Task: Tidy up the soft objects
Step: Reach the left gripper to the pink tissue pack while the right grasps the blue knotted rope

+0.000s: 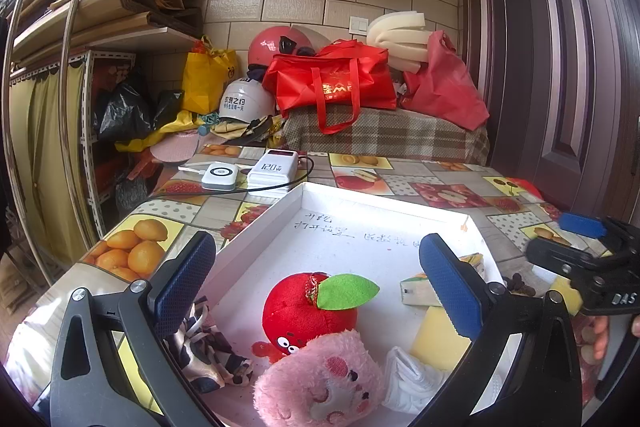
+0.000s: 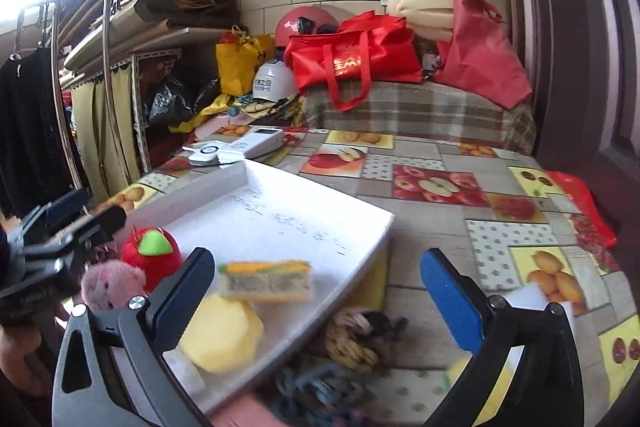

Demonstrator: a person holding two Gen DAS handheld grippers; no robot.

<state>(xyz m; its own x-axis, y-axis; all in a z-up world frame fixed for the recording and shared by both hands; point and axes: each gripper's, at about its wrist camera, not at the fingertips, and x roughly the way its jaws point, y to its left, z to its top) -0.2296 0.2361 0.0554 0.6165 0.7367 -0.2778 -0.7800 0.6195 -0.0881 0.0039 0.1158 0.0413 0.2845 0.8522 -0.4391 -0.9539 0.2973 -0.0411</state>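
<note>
A white tray (image 1: 260, 227) lies on the fruit-print table and holds a red plush apple (image 1: 304, 311), a pink plush pig (image 1: 320, 383), a yellow sponge (image 1: 436, 335), a white cloth (image 1: 412, 379), a patterned scarf (image 1: 204, 351) and a small carton (image 1: 416, 289). My left gripper (image 1: 316, 279) is open and empty above the plush apple. My right gripper (image 2: 316, 295) is open and empty over the tray's right edge (image 2: 360, 267). It also shows in the left wrist view (image 1: 560, 239). A braided rope toy (image 2: 352, 335) and a blue knit item (image 2: 316, 391) lie on the table beside the tray.
Two white power banks (image 1: 248, 173) with a black cable lie behind the tray. A plaid-covered surface (image 1: 384, 135) with red bags (image 1: 336, 83) and helmets stands beyond the table. A shelf with curtains (image 1: 44, 115) is at the left, a door (image 1: 568, 67) at the right.
</note>
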